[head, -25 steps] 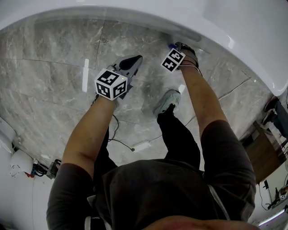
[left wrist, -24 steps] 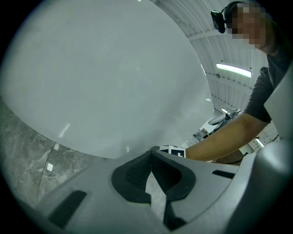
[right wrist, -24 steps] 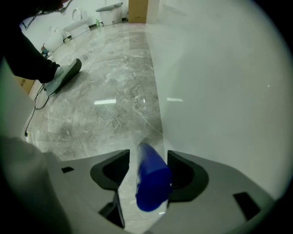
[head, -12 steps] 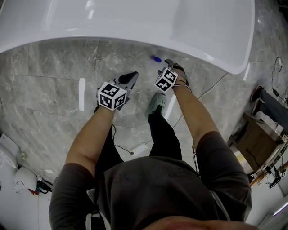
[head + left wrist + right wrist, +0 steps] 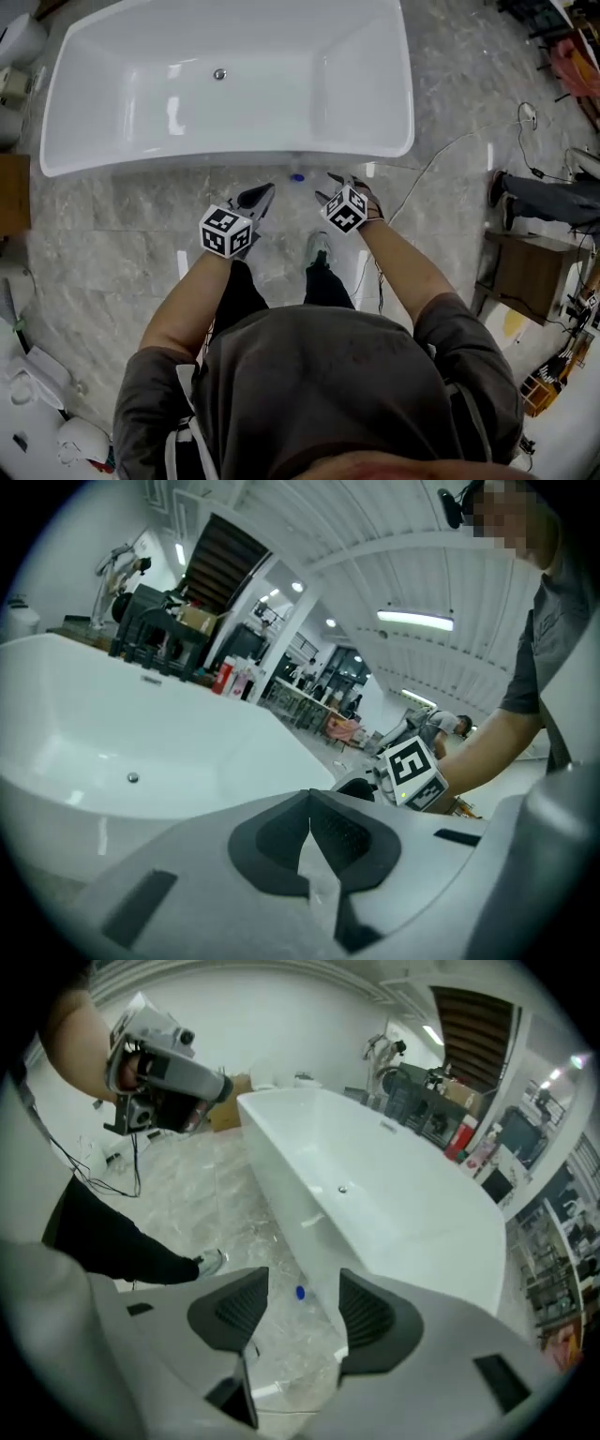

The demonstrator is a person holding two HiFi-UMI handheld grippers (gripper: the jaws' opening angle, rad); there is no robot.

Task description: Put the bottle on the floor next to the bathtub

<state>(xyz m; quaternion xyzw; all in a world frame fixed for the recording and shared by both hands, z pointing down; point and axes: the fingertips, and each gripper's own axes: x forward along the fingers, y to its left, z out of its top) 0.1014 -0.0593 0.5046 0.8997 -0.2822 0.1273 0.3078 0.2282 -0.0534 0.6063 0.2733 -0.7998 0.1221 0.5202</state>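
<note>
Bottle [image 5: 298, 176] sits on the grey marble floor [image 5: 103, 244], just beside the outer wall of the white bathtub [image 5: 225, 161], near the middle of its long side. We make out little of it but the blue cap, and cannot tell whether it is upright. It lies well apart from both grippers. Our left gripper [image 5: 309, 799] has its jaws closed tip to tip, with nothing between them. Our right gripper [image 5: 328, 186] has its jaws wide apart; they have just been closing a little, and nothing sits between the pads. The bottle only shows through the gap, far below. In the head view, both grippers hang above the floor on our side of the tub. One shoe [image 5: 317, 249] rests near the bottle. A drain [image 5: 219, 74] sits in the tub's bottom.
</note>
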